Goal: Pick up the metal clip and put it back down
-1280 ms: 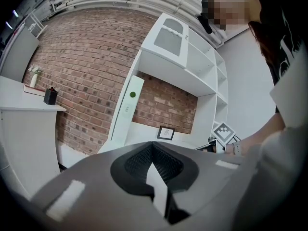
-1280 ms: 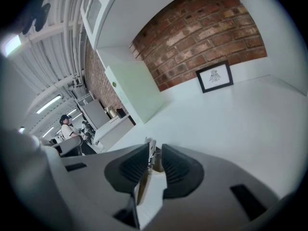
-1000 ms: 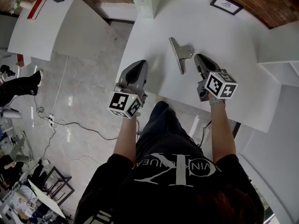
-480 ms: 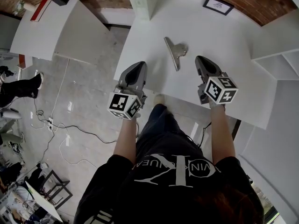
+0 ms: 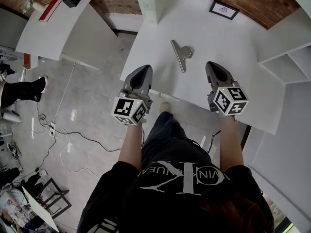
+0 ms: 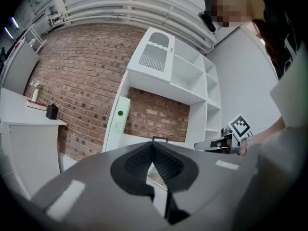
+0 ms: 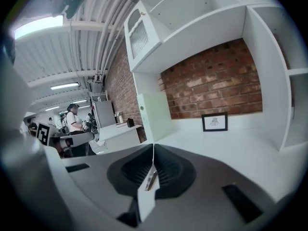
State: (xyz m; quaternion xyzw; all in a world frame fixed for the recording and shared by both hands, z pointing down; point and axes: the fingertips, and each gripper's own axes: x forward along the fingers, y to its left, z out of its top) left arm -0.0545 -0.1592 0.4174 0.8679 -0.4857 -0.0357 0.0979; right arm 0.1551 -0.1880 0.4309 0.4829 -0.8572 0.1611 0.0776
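The metal clip (image 5: 178, 56) lies flat on the white table (image 5: 228, 47), in the upper middle of the head view. It is a silvery, shiny piece made of a long narrow bar that runs from upper left to lower right. A shorter, rounded wing juts from the bar's middle toward the right. Nothing touches it. It sits beyond the noses of both grippers, between their two lines and apart from each. The left gripper (image 5: 142, 69) is at the table's near edge in the centre left of that view. In its own view its jaws meet at the tips with nothing held between them (image 6: 153, 147). The right gripper (image 5: 213, 65) is in the centre right, over the table and to the lower right of the clip. Its jaws have just been closing, and in its own view they stand together at the tips, empty (image 7: 153, 147). A small framed picture (image 5: 224, 8) lies farther back on the table, toward the upper right, against the brick wall (image 5: 252, 4).
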